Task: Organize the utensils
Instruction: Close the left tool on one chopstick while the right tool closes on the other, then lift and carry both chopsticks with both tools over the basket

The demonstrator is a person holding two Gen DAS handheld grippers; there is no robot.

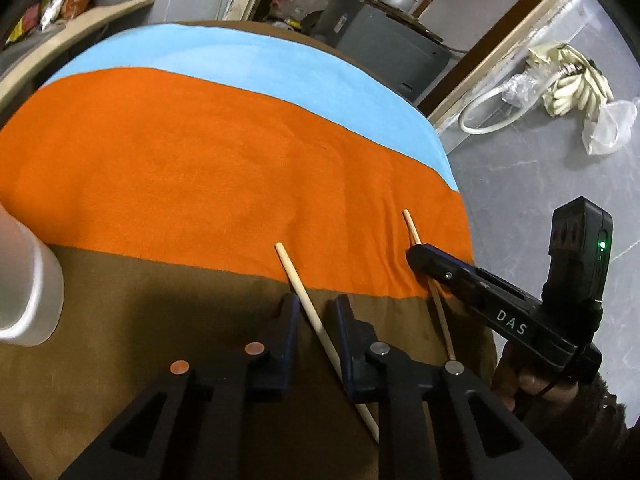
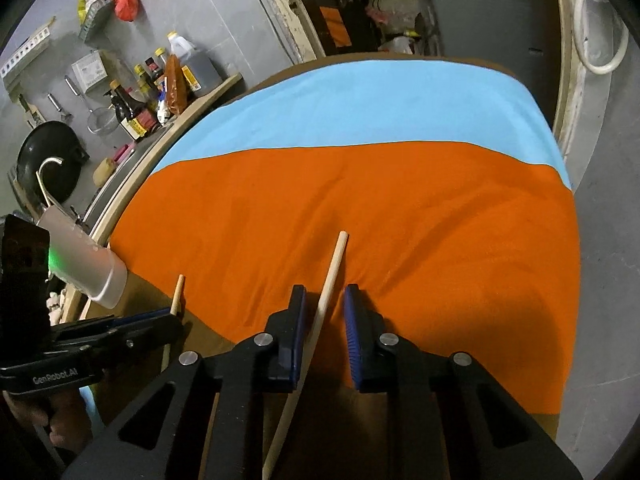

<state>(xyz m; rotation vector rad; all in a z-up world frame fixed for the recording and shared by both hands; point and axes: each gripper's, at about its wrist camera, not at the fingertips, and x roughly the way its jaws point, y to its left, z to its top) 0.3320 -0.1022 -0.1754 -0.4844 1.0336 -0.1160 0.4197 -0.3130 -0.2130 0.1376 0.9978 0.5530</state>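
Chopsticks: one each between my fingers, near table's front edge. L gripper [image 1: 314, 302] jaws narrowed round left chopstick [image 1: 304, 298], gaps both sides. R gripper [image 2: 325, 294] likewise round right chopstick [image 2: 330, 280], not clamped. White cup [image 1: 28, 284] at left edge.

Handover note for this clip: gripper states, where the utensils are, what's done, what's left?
Left gripper: fingers straddle one chopstick, gap visible, not clamped.
Right gripper: fingers straddle the other chopstick, gap visible too.
Both sticks lie on the orange-and-brown cloth; the white cup is on its side at the left edge.
Done: both sticks lined up.
Left: grip, lift, probably stow in the cup.
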